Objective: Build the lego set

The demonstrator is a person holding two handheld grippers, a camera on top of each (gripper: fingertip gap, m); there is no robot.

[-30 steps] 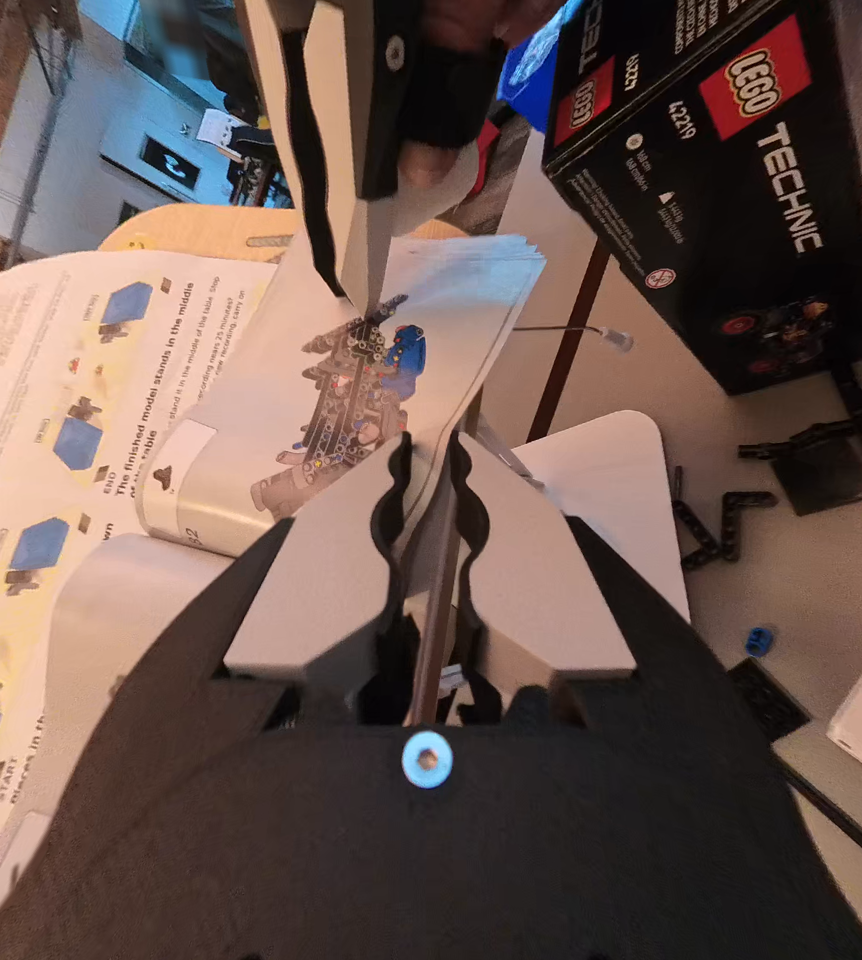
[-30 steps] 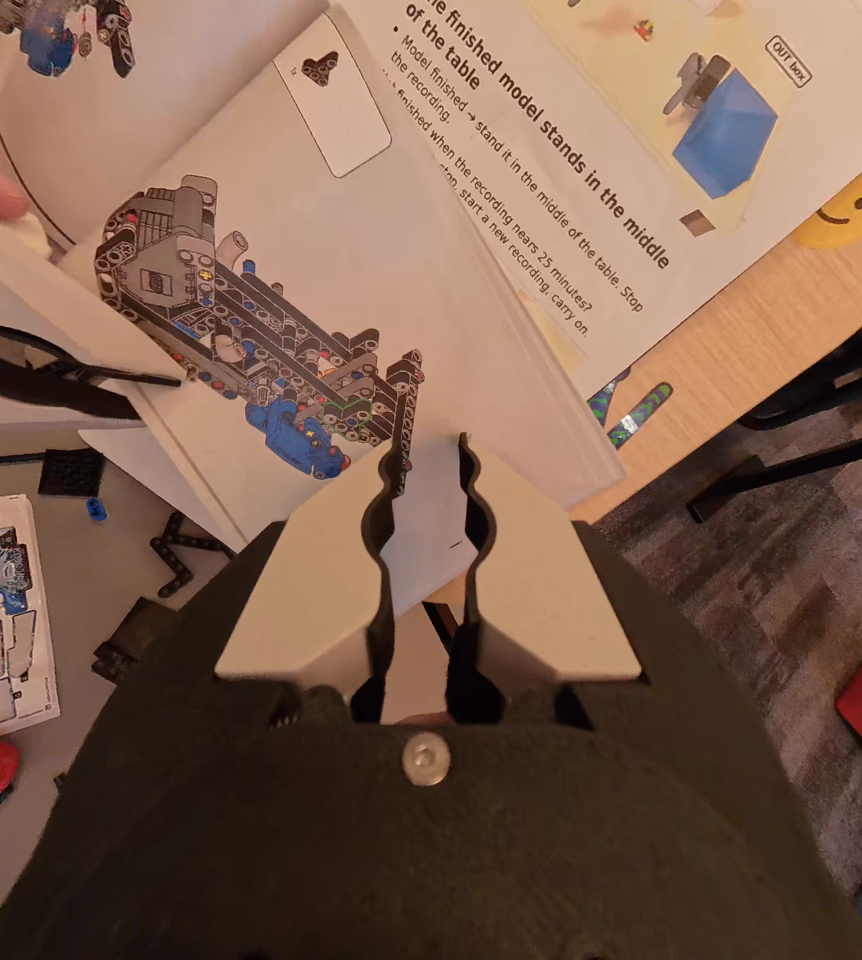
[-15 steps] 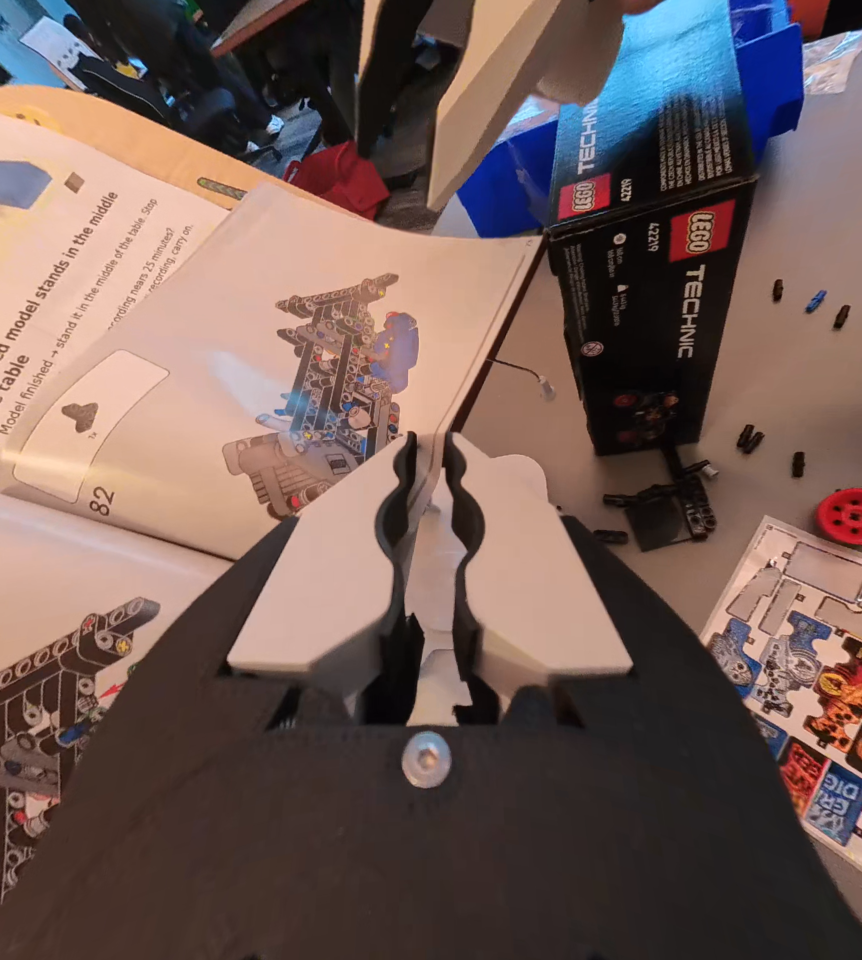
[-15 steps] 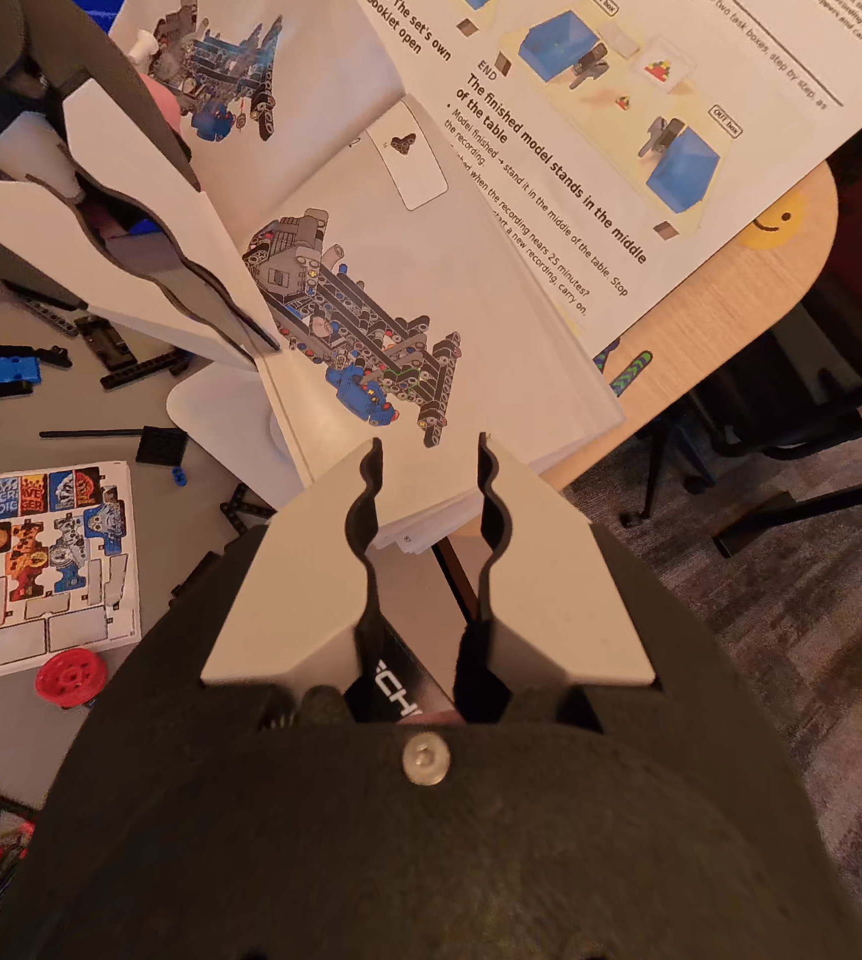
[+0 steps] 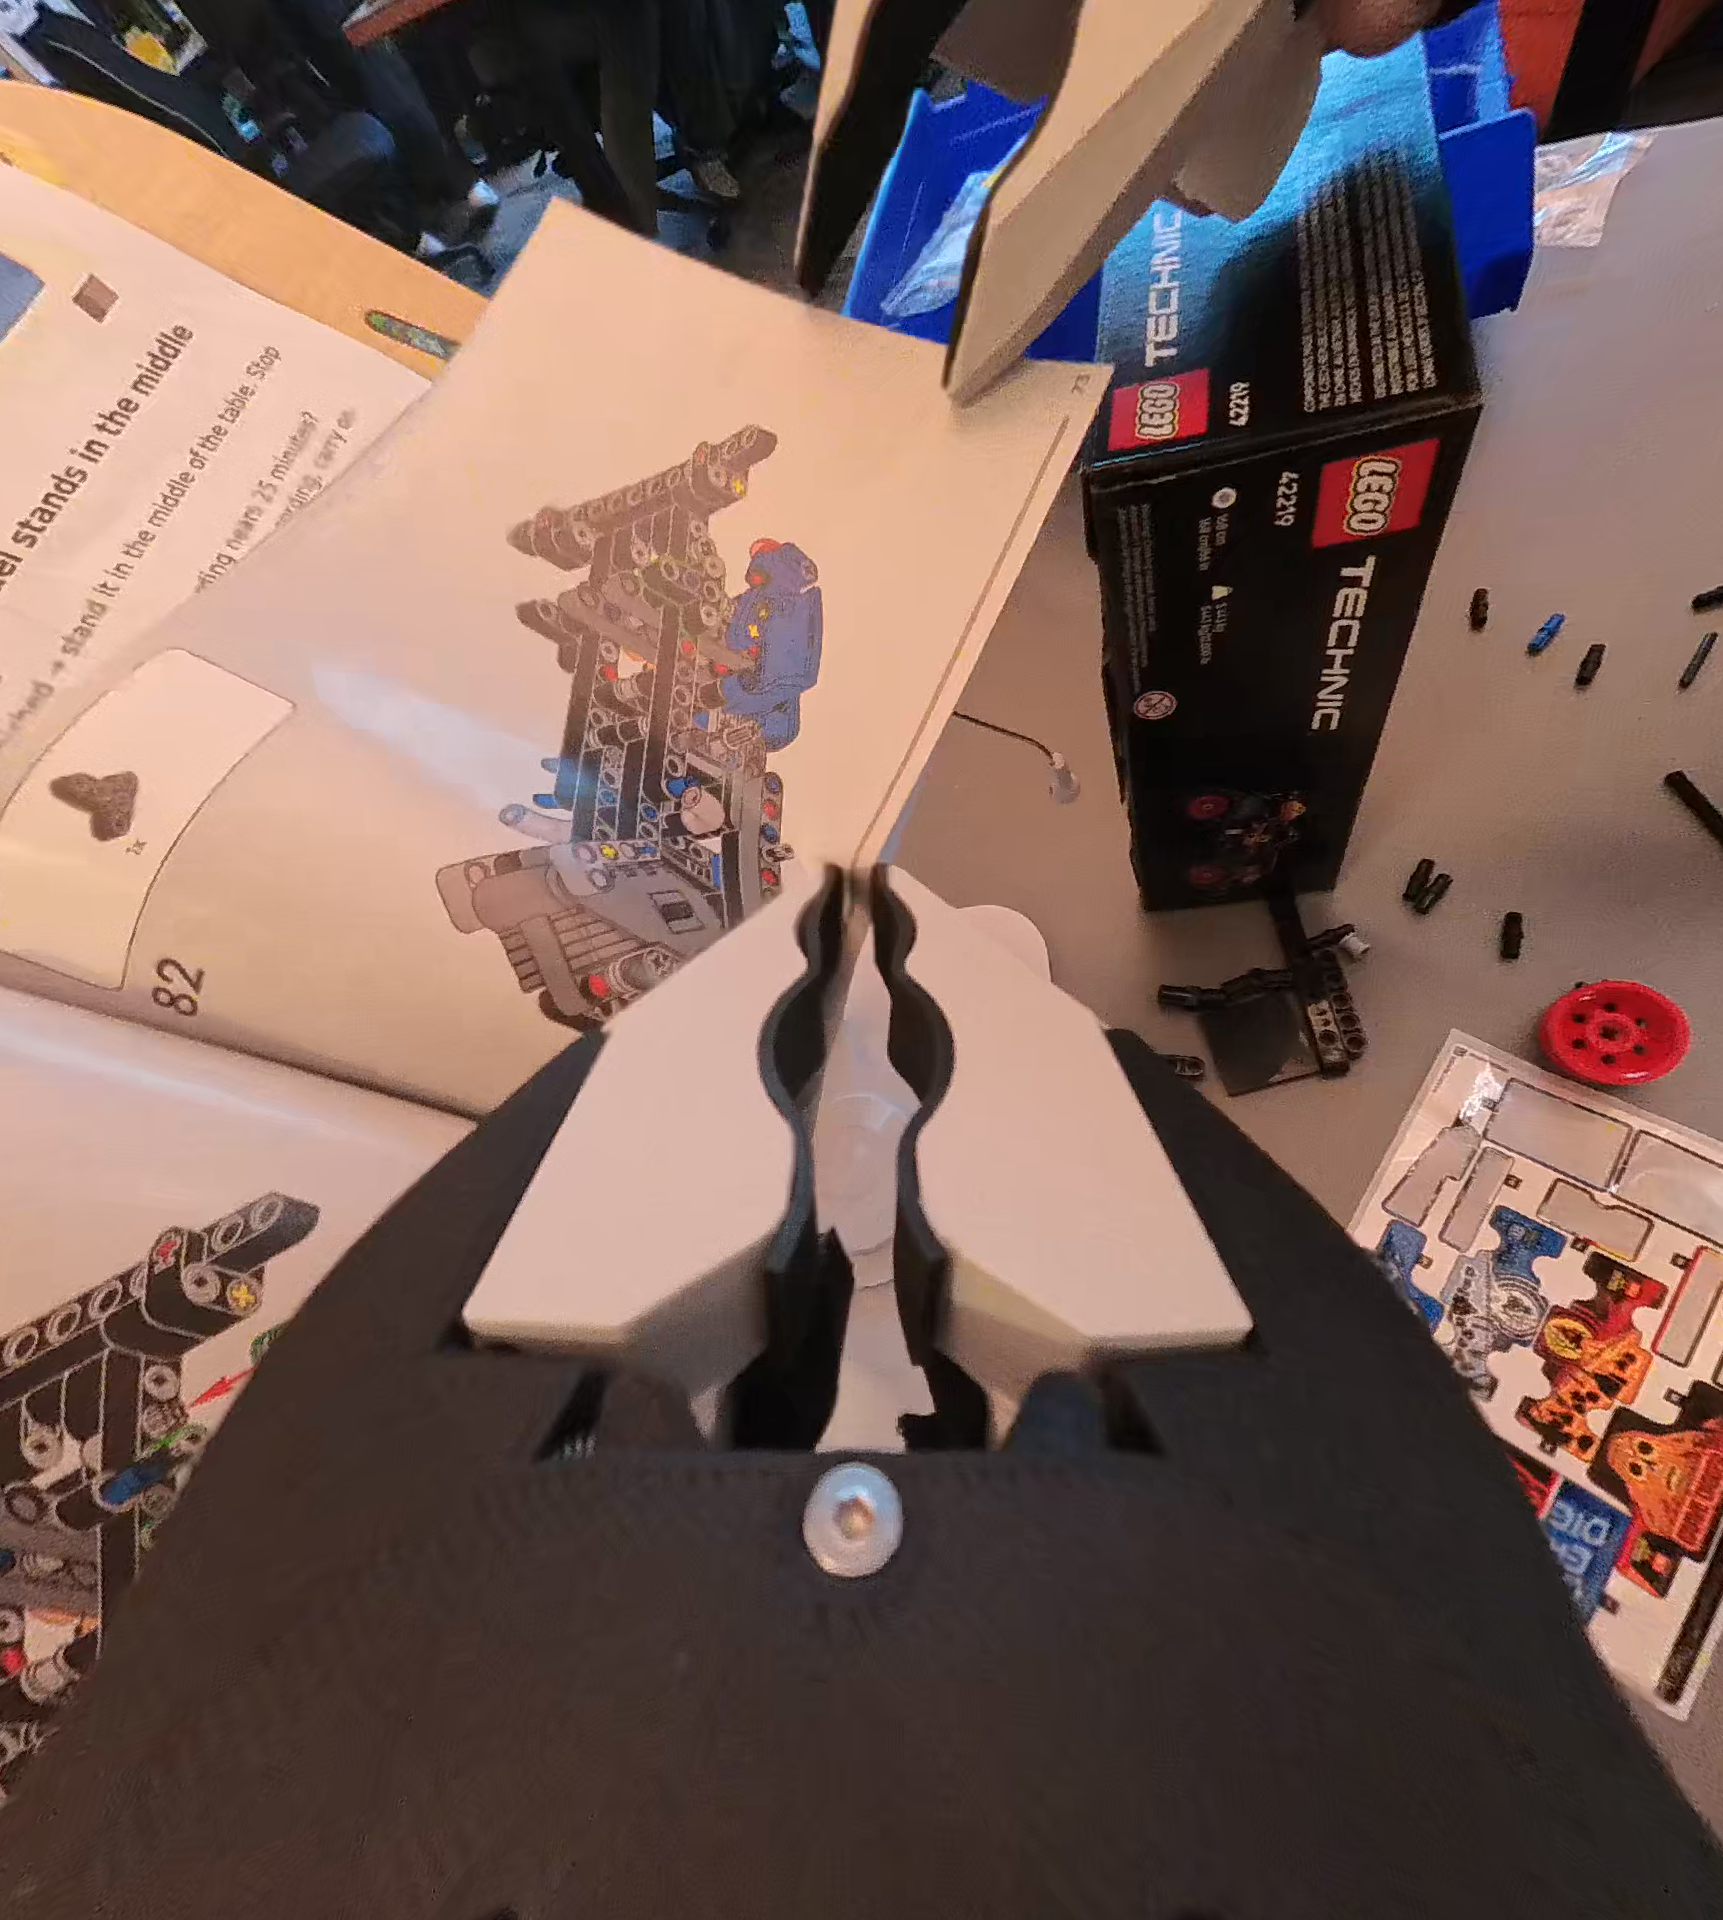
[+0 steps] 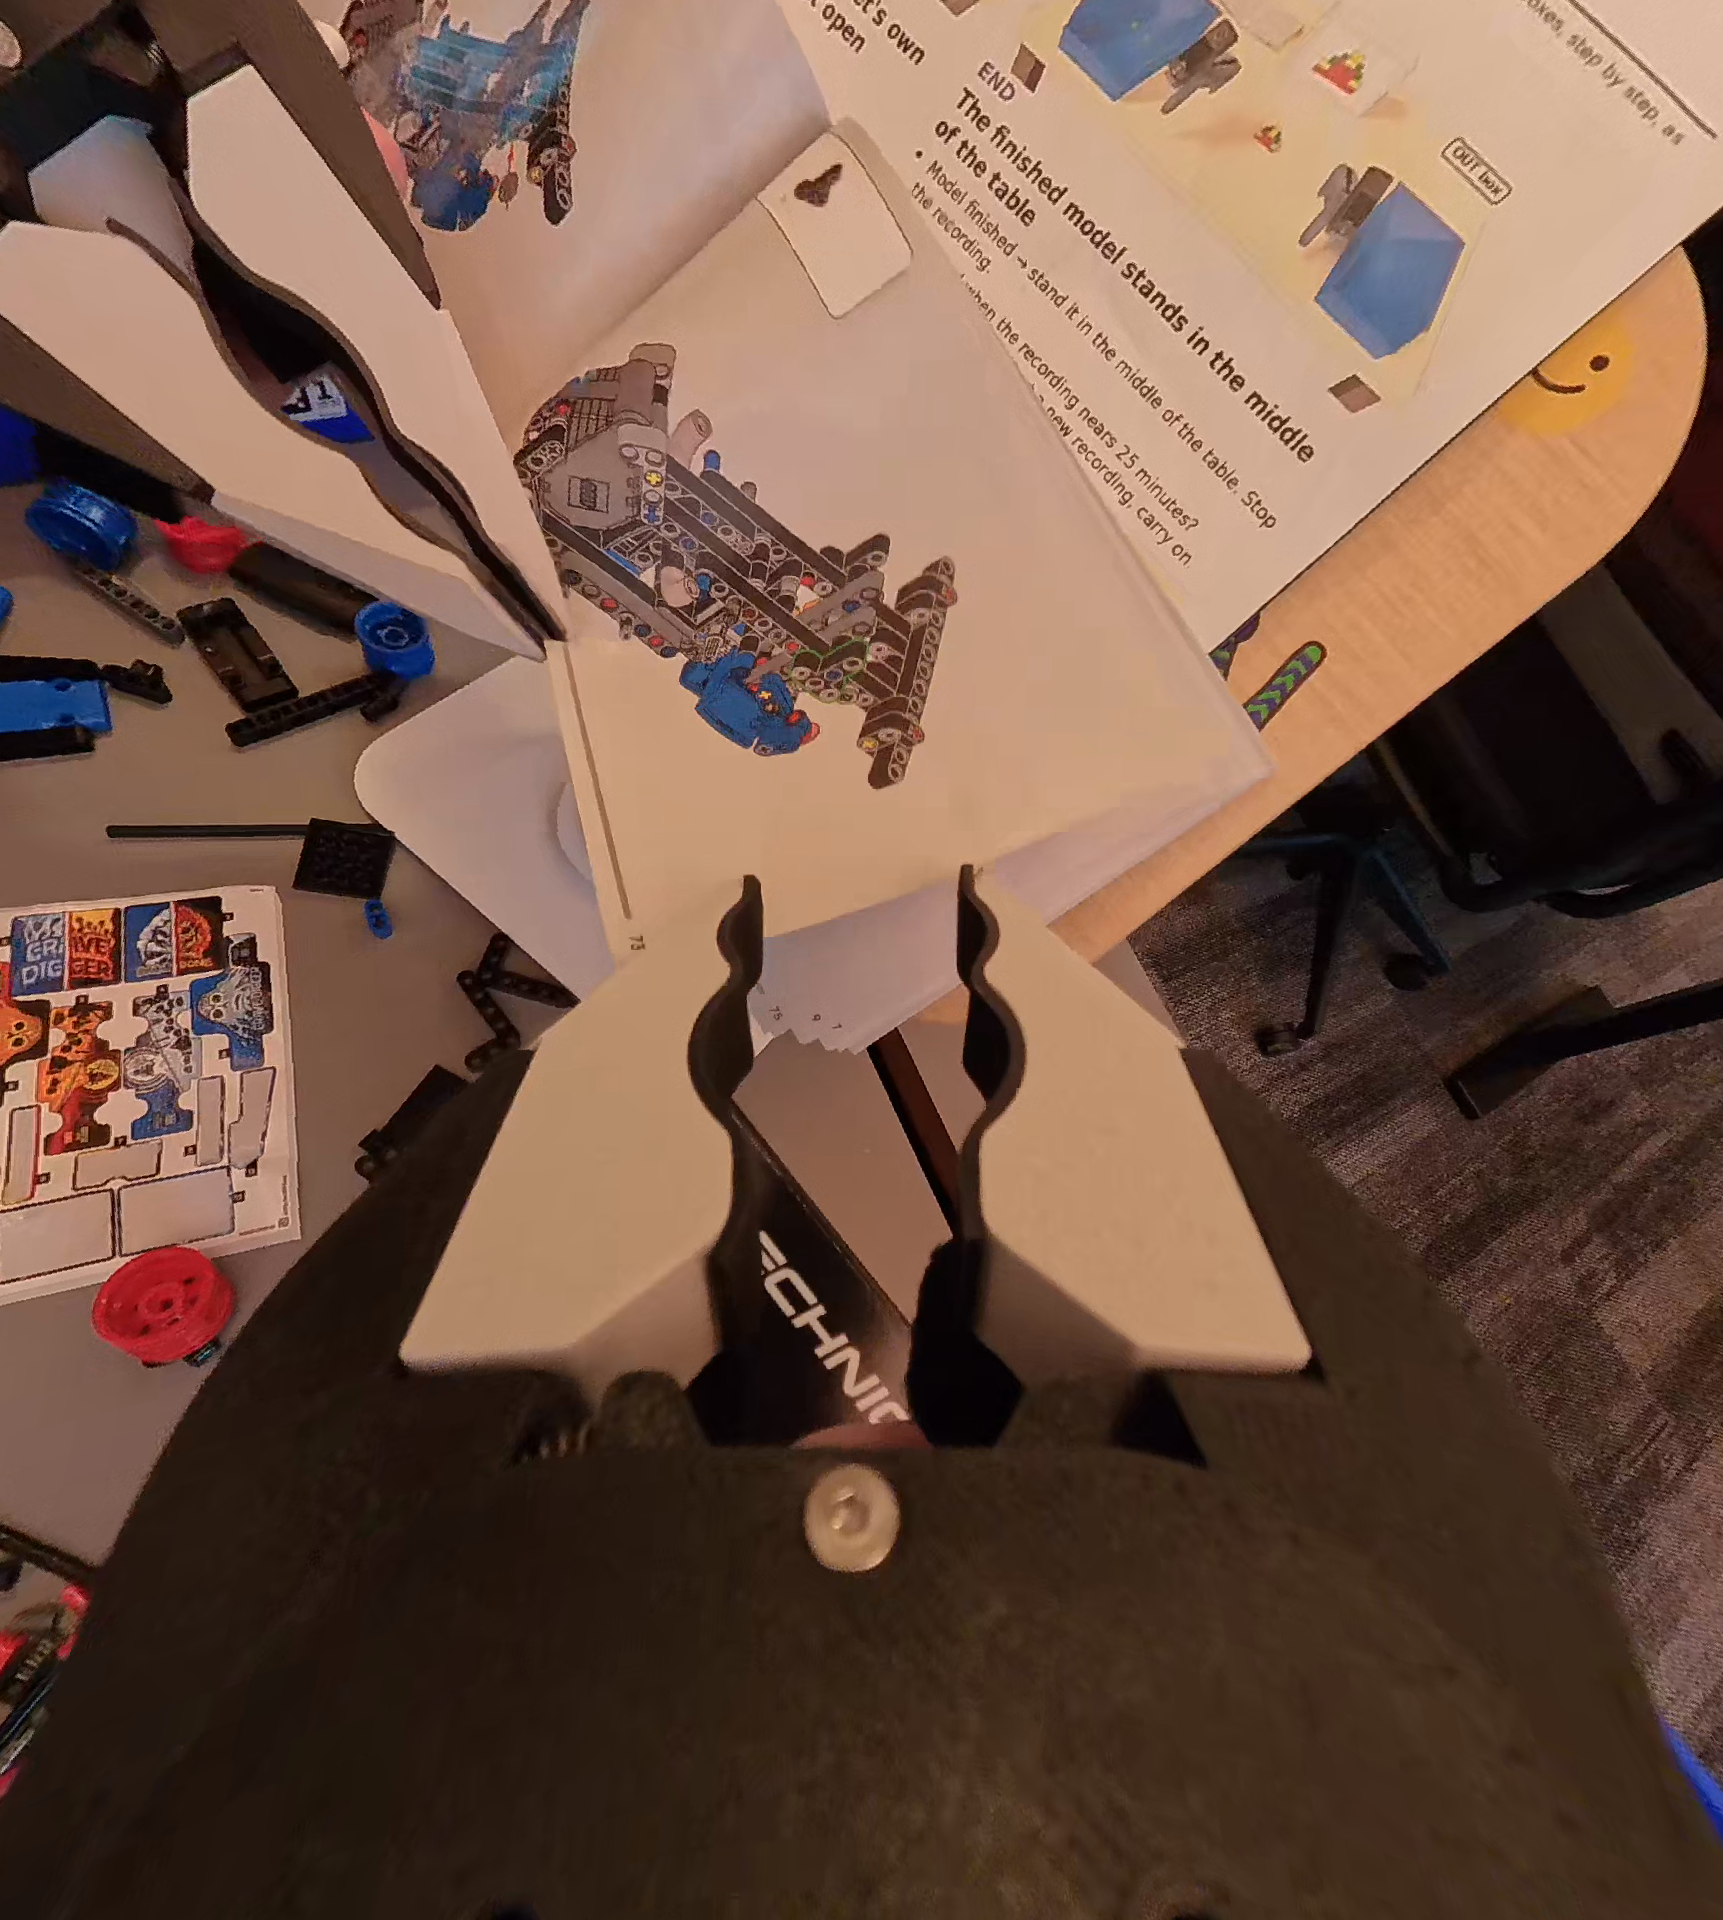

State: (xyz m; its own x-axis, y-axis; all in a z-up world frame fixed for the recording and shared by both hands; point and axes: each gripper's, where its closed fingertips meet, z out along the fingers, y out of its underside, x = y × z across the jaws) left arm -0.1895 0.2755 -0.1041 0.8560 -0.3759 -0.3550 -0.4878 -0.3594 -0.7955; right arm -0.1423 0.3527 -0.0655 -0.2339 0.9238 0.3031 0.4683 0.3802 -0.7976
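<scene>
Left gripper [image 5: 855, 883]: my fingers are pinched on the edge of a page of the instruction booklet [image 5: 545, 665], holding that page lifted off the table.
Right gripper [image 6: 857, 904]: my fingers stand apart with nothing between them, hovering just off the booklet's fanned page corners and above the black set box [image 5: 1283, 623].
Instruction booklet: lies open at the table's edge, partly over a large printed sheet [image 6: 1304, 177]; the raised page shows a grey, black and blue model.
Set box: stands on the grey table [image 5: 1615, 416], just beside the lifted page's far edge.
Sticker sheet [image 6: 109, 1091]: flat on the table, with a red wheel [image 6: 163, 1304] touching its near corner.
Loose pieces: blue wheel hubs [image 6: 395, 636], black beams and small pins are scattered across the table.
</scene>
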